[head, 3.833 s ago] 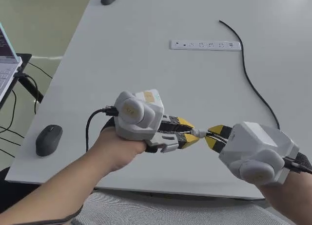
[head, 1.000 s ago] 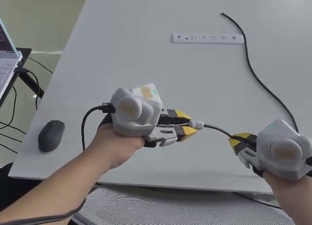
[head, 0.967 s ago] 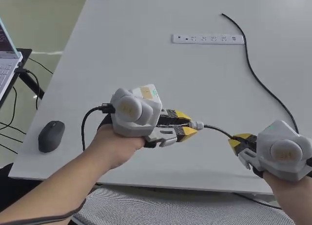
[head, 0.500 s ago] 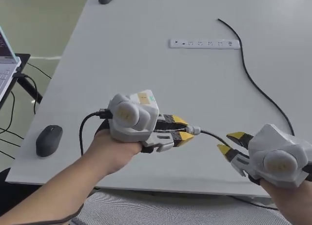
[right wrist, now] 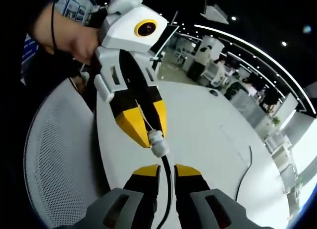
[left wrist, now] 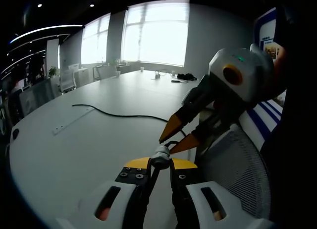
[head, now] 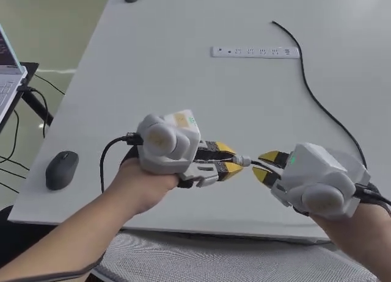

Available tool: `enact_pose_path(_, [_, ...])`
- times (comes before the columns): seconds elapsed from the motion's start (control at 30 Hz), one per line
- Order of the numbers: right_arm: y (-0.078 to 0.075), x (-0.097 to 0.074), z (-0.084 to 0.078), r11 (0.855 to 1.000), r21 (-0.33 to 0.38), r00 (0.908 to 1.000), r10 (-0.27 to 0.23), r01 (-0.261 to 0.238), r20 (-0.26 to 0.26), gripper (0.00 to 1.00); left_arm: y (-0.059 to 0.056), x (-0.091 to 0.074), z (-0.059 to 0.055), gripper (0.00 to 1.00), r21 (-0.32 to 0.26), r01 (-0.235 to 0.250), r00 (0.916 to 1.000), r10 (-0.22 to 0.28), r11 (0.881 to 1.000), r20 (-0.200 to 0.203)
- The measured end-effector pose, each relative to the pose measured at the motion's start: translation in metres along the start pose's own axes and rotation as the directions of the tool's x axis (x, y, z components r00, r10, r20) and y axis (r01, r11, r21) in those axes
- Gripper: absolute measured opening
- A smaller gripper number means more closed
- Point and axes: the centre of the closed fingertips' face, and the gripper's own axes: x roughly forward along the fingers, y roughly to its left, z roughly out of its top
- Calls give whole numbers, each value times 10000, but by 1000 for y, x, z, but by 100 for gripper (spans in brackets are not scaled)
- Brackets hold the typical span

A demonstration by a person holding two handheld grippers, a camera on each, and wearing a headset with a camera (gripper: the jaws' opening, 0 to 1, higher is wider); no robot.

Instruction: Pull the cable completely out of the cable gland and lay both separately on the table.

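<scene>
Cable gland [head: 242, 161] sits pinched between the yellow tips of my left gripper [head: 229, 160], which is closed tight on it and held in the air over the near part of the white table [head: 183, 80]. Its black cable [right wrist: 166, 187] leaves the gland's nose and runs straight between the jaws of my right gripper [right wrist: 167, 170], which faces the left one tip to tip, just beside the gland. Those right jaws stand slightly parted on either side of the cable with a sliver of gap showing, straddling it rather than clamping it.
</scene>
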Motion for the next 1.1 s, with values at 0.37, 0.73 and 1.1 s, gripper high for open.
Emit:
enact_pose_path(0.37, [-4,-1,0,9993,-358,10000,-84,85,51,1,-4,4,6,15,123,-48,10000,47,9999,47])
enact_pose_path(0.73, [-8,-1,-6,9988,488,10000,-70,69,10,0,-5,4,7,15,57,-61,10000,61,10000,11])
enact_pose_path(1.1, [-17,-1,-15,9909,1327,9997,-226,225,-7,0,-1,3,8,15,65,-147,9999,147,9999,14])
